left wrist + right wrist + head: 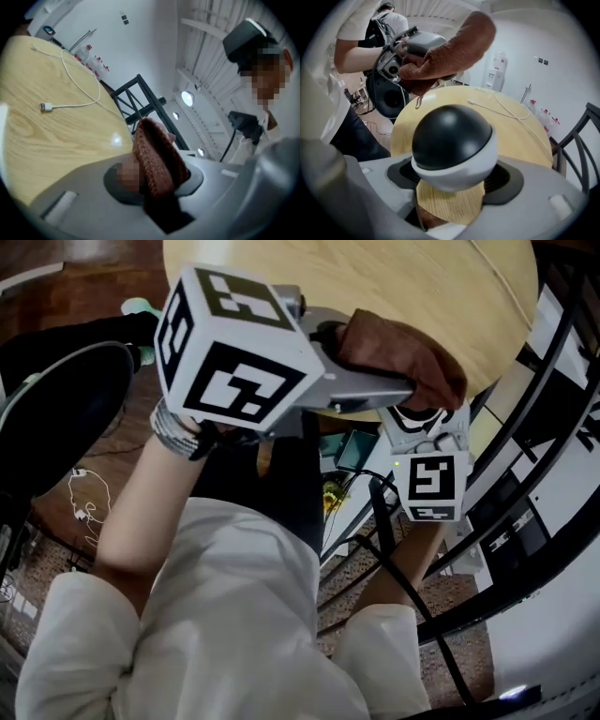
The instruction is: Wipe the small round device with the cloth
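Head view: clamped a brown cloth [403, 357] in the left gripper [389, 381], jaws closed tight on the fabric, raised at the edge of the round wooden table [375, 277]. Pinched the small round device [412, 420] between the jaws of the right gripper [427, 432], just below the cloth. Presented the device in the right gripper view as a black dome over a white shell, with the cloth above it and apart from it. Caught a white USB cable [70, 101] lying loose on the tabletop in the left gripper view. Picked out red-labelled bottles [91, 58] near the table's far edge, contents impossible to tell, and a water dispenser [499, 70] against the wall.
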A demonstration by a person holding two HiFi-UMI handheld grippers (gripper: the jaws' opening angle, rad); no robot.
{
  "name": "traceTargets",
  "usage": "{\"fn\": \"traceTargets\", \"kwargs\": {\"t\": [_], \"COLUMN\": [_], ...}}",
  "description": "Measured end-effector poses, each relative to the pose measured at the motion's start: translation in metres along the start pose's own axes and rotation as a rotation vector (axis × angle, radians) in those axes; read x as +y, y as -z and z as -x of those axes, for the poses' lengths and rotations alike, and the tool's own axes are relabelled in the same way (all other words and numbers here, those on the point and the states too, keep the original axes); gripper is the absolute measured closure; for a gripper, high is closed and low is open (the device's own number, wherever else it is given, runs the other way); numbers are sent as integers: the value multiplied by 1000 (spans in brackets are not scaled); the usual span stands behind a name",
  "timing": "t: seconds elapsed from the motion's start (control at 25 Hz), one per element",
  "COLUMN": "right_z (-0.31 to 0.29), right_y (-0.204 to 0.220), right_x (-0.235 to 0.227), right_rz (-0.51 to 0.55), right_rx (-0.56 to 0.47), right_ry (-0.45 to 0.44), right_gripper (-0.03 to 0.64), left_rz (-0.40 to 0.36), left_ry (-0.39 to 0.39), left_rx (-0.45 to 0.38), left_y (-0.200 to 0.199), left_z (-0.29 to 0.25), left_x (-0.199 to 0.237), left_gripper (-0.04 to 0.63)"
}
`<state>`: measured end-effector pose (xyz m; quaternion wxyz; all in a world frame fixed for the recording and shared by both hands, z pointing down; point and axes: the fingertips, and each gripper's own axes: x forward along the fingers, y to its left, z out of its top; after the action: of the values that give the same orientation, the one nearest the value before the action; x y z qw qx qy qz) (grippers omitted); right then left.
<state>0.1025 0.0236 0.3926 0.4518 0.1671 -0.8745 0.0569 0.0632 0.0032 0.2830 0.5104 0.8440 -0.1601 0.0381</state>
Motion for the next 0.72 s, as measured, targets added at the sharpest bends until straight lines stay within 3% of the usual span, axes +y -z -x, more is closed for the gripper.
{"fn": "traceTargets", "kwargs": {"t": [0.2, 0.28, 0.6, 0.72], "right_z": [1, 5, 4, 2], "right_y": [4, 3, 3, 1], "right_x": [7, 5, 7, 9], "right_rz": [-21, 6, 211, 217], "right_rx": [52, 30, 10, 0], "right_ry": [19, -3, -115, -132], "right_gripper": [250, 241, 242, 244], "left_rz": [-199, -247, -229, -208], "left_ry": [-181, -212, -271, -260], "left_rx": [192, 217, 235, 228], "left_y": [33, 37, 43, 48], "left_z": [-29, -36, -31, -32], "left_x": [8, 8, 32, 36], "left_gripper": [471, 471, 472, 472]}}
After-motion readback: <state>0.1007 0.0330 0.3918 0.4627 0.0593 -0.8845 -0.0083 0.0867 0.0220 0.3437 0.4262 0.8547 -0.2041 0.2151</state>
